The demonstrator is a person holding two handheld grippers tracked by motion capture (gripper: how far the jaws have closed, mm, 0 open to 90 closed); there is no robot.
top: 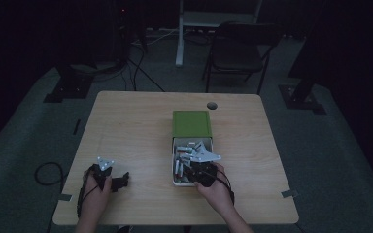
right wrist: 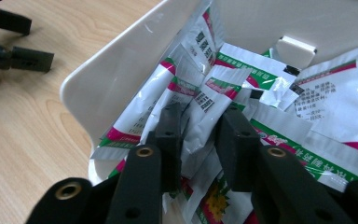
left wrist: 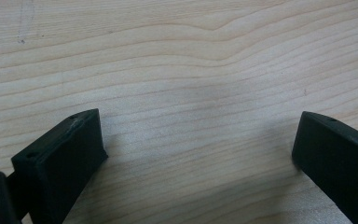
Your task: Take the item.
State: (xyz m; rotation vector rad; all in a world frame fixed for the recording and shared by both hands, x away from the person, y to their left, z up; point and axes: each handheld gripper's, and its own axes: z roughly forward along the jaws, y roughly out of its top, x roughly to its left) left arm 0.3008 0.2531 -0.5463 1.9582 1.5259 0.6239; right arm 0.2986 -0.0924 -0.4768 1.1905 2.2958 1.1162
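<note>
Right gripper [right wrist: 200, 135] clamps a sachet [right wrist: 205, 116] in the box [right wrist: 116, 70]; left gripper [left wrist: 196, 154] gapes empty

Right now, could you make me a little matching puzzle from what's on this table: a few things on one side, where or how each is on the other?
Things:
1. left gripper
2. right gripper
3. green lid
4. white box

States:
A. holds many sachets
B. open over bare table
C. lies at the far end of the box
D. pinching a sachet

Pairs: 1-B, 2-D, 3-C, 4-A
</note>
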